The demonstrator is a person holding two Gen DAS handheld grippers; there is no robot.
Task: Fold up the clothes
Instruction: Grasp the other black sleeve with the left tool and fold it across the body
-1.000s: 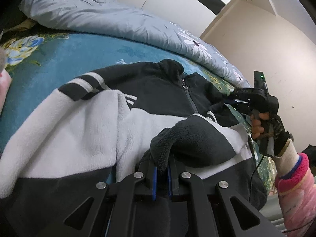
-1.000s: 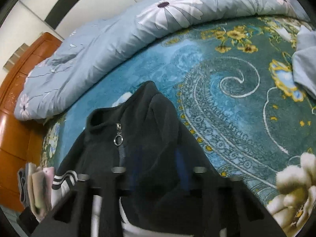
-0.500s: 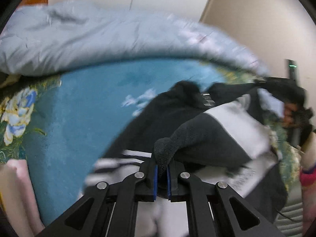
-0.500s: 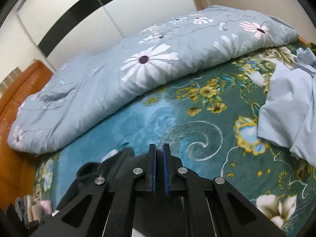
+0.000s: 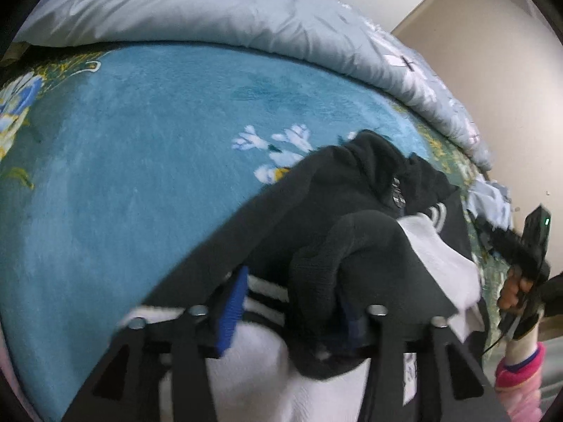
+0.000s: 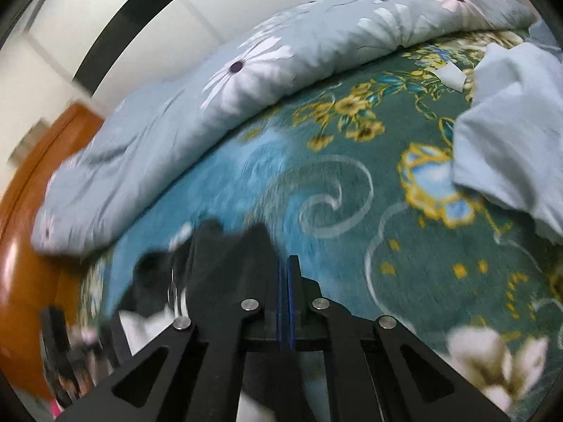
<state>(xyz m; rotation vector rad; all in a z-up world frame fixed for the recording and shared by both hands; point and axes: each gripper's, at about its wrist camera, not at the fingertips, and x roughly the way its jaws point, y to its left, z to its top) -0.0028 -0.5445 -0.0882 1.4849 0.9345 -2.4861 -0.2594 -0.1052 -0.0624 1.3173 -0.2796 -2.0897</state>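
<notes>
A black-and-white fleece jacket (image 5: 345,190) with a zip lies on the teal floral blanket (image 5: 140,161), its sleeve cuff (image 5: 316,281) bunched between the jaws of my left gripper (image 5: 292,302). The jaws stand apart and the cuff rests loose against the right one. My right gripper (image 6: 285,292) has its blue pads pressed together; the jacket (image 6: 225,260) lies just to its left, and a pinch on the cloth does not show. The right gripper also shows in the left wrist view (image 5: 527,246), held at the jacket's right edge.
A rolled pale blue floral duvet (image 6: 267,56) lies along the far side of the bed. A light blue garment (image 6: 510,140) lies crumpled at the right. An orange wooden headboard (image 6: 38,211) stands at the left. A beige wall (image 5: 503,70) is beyond the bed.
My left gripper's jaws have opened from around the cuff. The jacket has been drawn to the right, with the sleeve folded over its body. My right gripper stayed shut and swung slightly.
</notes>
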